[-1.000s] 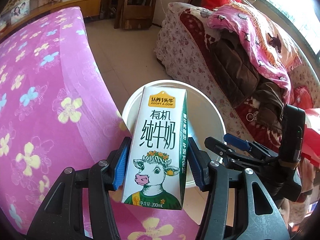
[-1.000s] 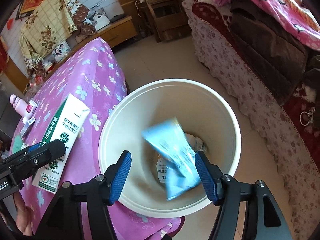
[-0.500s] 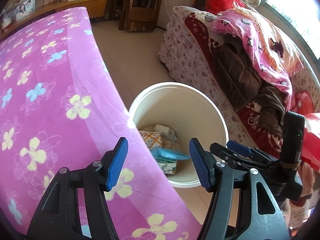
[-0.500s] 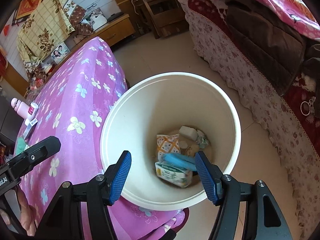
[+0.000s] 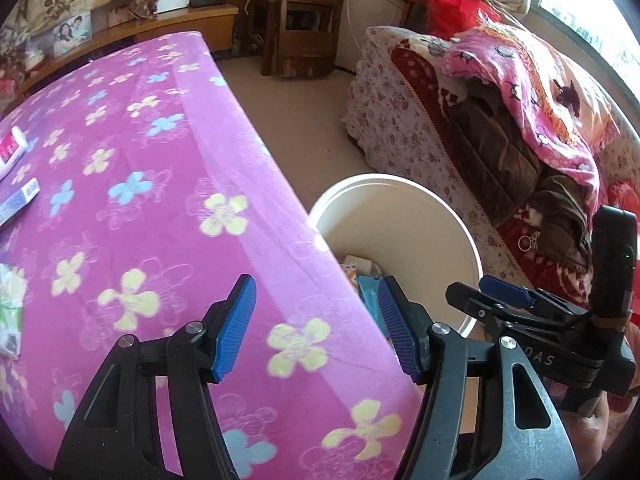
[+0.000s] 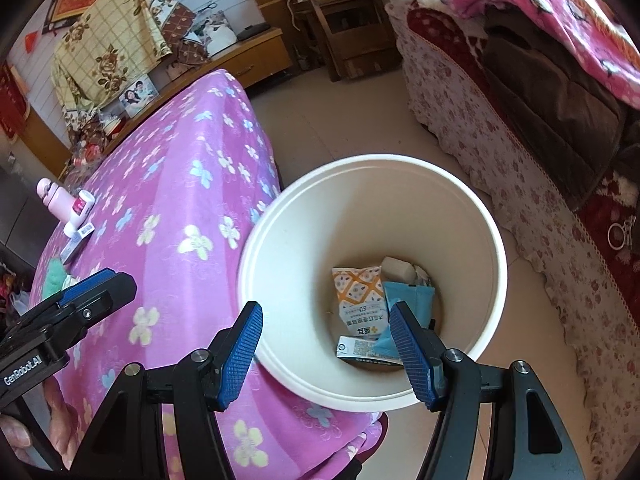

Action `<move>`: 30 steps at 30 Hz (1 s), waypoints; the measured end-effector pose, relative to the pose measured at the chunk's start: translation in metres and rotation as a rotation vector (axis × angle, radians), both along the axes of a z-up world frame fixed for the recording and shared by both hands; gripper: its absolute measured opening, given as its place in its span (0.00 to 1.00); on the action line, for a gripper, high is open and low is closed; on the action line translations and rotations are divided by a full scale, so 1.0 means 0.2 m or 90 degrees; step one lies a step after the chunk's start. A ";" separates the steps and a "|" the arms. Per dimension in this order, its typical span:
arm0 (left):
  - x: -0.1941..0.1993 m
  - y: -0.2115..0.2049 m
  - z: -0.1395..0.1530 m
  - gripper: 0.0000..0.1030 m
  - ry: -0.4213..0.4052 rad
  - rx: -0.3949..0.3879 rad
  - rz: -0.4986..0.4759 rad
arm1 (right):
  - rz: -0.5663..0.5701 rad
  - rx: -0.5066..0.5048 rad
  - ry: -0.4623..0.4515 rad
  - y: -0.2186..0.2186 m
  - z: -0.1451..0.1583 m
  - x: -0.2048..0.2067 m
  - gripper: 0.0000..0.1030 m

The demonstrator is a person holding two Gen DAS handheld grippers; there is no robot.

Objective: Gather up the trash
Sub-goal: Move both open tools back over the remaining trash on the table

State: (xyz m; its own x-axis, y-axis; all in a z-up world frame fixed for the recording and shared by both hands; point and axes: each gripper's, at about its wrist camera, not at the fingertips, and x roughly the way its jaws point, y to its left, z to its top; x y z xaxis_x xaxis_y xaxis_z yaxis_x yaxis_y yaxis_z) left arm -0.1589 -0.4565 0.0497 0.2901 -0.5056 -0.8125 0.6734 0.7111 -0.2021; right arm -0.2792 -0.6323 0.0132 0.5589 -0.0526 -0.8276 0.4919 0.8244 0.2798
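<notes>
A white bin stands on the floor beside the table; it also shows in the left wrist view. Inside lie the milk carton, an orange-patterned packet, a blue wrapper and a white lump. My right gripper is open and empty above the bin's near rim. My left gripper is open and empty over the table's edge, left of the bin. A green-and-white wrapper lies at the table's left edge.
The table wears a pink flowered cloth. A small box and a white-pink tube lie at its far left; a pink bottle shows in the right wrist view. A sofa piled with blankets stands right of the bin.
My left gripper let go of the milk carton, which fell into the bin, then swung left over the table. The blue wrapper dropped from my right gripper and settled in the bin.
</notes>
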 end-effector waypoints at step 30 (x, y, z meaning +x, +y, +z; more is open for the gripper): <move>0.39 1.20 0.15 0.60 -0.038 0.020 0.222 | 0.202 -0.012 -0.020 0.82 0.19 0.44 0.63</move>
